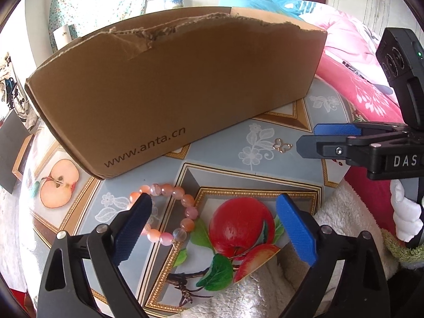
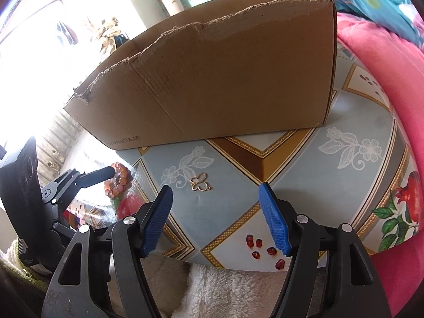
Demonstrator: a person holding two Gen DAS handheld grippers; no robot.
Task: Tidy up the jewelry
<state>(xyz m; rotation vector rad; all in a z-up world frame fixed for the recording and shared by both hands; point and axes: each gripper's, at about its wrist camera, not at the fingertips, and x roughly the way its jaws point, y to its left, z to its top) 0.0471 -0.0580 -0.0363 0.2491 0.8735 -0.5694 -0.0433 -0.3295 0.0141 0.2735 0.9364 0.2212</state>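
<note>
On the patterned tablecloth (image 1: 278, 122), near the cardboard box (image 1: 172, 84), both grippers are gaping empty: left gripper (image 1: 214, 209) hovering beside the bead bracelet (image 1: 169, 212), right gripper (image 2: 216, 198) nearing the gold butterfly charm (image 2: 200, 182).

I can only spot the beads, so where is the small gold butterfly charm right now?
The butterfly charm lies flat on the patterned tablecloth in front of the cardboard box, just ahead of the open right gripper, apart from the bead bracelet.
</note>
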